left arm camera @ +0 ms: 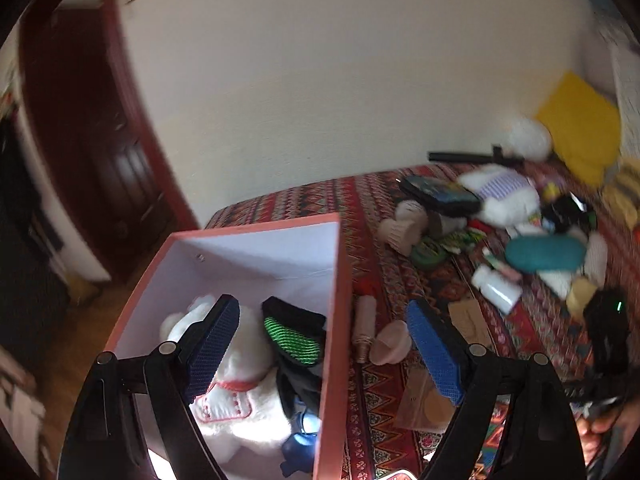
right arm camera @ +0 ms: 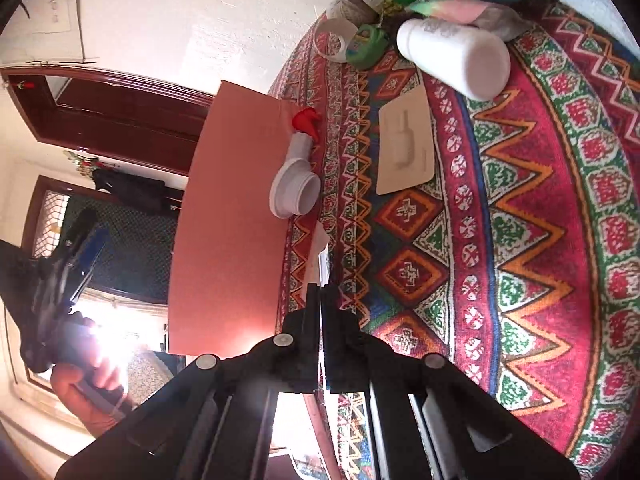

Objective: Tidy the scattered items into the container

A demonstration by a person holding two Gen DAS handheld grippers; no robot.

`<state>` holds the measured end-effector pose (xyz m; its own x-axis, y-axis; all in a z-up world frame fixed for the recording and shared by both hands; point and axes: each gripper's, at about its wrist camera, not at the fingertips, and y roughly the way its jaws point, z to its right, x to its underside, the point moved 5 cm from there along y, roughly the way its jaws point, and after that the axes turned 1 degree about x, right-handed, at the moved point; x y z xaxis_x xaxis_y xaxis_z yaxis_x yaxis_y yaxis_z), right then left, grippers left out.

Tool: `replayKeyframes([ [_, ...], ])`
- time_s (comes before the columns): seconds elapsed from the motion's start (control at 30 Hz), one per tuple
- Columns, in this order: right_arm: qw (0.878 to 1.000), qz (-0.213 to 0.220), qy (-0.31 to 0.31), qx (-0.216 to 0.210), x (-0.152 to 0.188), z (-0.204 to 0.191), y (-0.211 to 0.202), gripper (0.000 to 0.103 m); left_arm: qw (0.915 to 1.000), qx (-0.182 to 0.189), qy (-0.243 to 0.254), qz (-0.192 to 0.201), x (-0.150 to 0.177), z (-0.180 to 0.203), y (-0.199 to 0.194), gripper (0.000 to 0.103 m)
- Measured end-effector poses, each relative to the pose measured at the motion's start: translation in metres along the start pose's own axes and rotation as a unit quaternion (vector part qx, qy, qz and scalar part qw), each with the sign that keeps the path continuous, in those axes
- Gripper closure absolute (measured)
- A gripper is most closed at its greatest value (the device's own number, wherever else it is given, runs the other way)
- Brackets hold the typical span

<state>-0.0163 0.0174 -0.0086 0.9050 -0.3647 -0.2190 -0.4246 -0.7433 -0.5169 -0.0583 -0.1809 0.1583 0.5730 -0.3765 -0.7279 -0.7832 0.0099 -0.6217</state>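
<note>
Pink box point(left arm camera: 332, 320) is sitting at the edge of the bed, open at the top, and inside it a white plush toy point(left arm camera: 240, 372) is lying beside a black brush with green bristles point(left arm camera: 294, 338) and something blue point(left arm camera: 300, 440) low in the corner. Left gripper point(left arm camera: 324, 352) is hanging wide and released, nothing between its blue pads: one finger is reaching over the box interior, the other over the patterned bedspread point(left arm camera: 372, 400), with the box wall running between them. Just outside that wall a white plastic pipe fitting point(right arm camera: 294, 184) with a red piece point(right arm camera: 306, 122) at its far end is lying against the box side point(right arm camera: 232, 220). Right gripper point(right arm camera: 321, 300) is pointing down at the bedspread point(right arm camera: 520, 240) close by the box, clenched tight; a thin pale sheet is showing at its tips, though whether it is being pinched I cannot tell. Near it a flat beige tray point(right arm camera: 406, 144) is resting, and beyond that a white bottle point(right arm camera: 456, 54) is lying on its side. Further up the bed the scattered pile is waiting: a teal oval case point(left arm camera: 544, 252), a white plush point(left arm camera: 504, 194), a dark phone-like slab point(left arm camera: 440, 194).
</note>
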Motion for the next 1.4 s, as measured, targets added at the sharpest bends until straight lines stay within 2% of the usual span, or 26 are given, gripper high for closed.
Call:
replayKeyframes([
  [0.07, 1.000, 0.005, 0.001, -0.005, 0.000, 0.003, -0.010, 0.103, 0.9981, -0.010, 0.057, -0.019, 0.003, 0.037, 0.020, 0.017],
  [0.17, 1.000, 0.011, 0.016, -0.003, -0.008, 0.015, -0.016, 0.103, 0.9908, -0.032, 0.120, -0.054, 0.018, 0.084, 0.054, 0.020],
  [0.23, 0.999, 0.022, 0.030, -0.006, -0.014, 0.025, -0.028, 0.103, 0.9835, -0.051, 0.153, -0.081, 0.031, 0.107, 0.078, 0.034],
  [0.33, 0.998, 0.044, 0.042, -0.014, -0.025, 0.037, -0.052, 0.103, 0.9704, -0.097, 0.191, -0.112, 0.048, 0.122, 0.111, 0.041],
  [0.4, 0.997, 0.055, 0.044, -0.020, -0.031, 0.040, -0.063, 0.103, 0.9628, -0.127, 0.204, -0.124, 0.054, 0.122, 0.130, 0.041],
  [0.47, 0.997, 0.059, 0.047, -0.026, -0.035, 0.045, -0.070, 0.103, 0.9601, -0.138, 0.202, -0.136, 0.058, 0.121, 0.145, 0.041],
  [0.5, 0.997, 0.059, 0.049, -0.027, -0.036, 0.047, -0.072, 0.103, 0.9603, -0.136, 0.196, -0.144, 0.060, 0.119, 0.152, 0.044],
  [0.53, 0.997, 0.058, 0.049, -0.027, -0.037, 0.048, -0.073, 0.103, 0.9608, -0.133, 0.190, -0.153, 0.062, 0.117, 0.158, 0.060],
  [0.57, 0.997, 0.057, 0.051, -0.025, -0.038, 0.050, -0.073, 0.103, 0.9609, -0.133, 0.184, -0.159, 0.063, 0.114, 0.164, 0.071],
  [0.6, 0.997, 0.056, 0.052, -0.025, -0.040, 0.050, -0.072, 0.103, 0.9618, -0.136, 0.178, -0.158, 0.062, 0.112, 0.167, 0.077],
  [0.7, 0.997, 0.055, 0.055, -0.030, -0.040, 0.050, -0.074, 0.103, 0.9742, -0.116, 0.129, -0.145, 0.051, 0.101, 0.160, 0.078],
  [0.77, 0.997, 0.056, 0.050, -0.034, -0.043, 0.041, -0.072, 0.103, 0.9823, -0.106, 0.094, -0.123, 0.036, 0.091, 0.143, 0.078],
  [0.87, 0.997, 0.058, 0.039, -0.035, -0.043, 0.032, -0.070, 0.103, 0.9939, -0.073, 0.035, -0.075, 0.008, 0.072, 0.098, 0.078],
  [0.97, 0.997, 0.059, 0.033, -0.039, -0.039, 0.033, -0.074, 0.103, 0.9974, -0.071, -0.015, -0.006, -0.019, 0.037, 0.037, 0.078],
  [1.03, 0.997, 0.059, 0.028, -0.040, -0.038, 0.029, -0.074, 0.103, 0.9944, -0.082, -0.051, 0.041, -0.029, 0.004, -0.003, 0.078],
  [1.1, 0.997, 0.060, 0.024, -0.038, -0.038, 0.026, -0.072, 0.103, 0.9880, -0.102, -0.090, 0.074, -0.031, -0.033, -0.034, 0.078],
  [1.2, 0.997, 0.061, 0.022, -0.034, -0.038, 0.022, -0.070, 0.103, 0.9758, -0.138, -0.141, 0.093, -0.019, -0.087, -0.058, 0.078],
  [1.33, 0.998, 0.062, 0.014, -0.027, -0.037, 0.016, -0.067, 0.103, 0.9628, -0.171, -0.200, 0.060, 0.017, -0.146, -0.043, 0.077],
  [1.4, 0.998, 0.064, 0.006, -0.022, -0.036, 0.008, -0.068, 0.103, 0.9577, -0.186, -0.219, 0.009, 0.041, -0.171, -0.016, 0.077],
])
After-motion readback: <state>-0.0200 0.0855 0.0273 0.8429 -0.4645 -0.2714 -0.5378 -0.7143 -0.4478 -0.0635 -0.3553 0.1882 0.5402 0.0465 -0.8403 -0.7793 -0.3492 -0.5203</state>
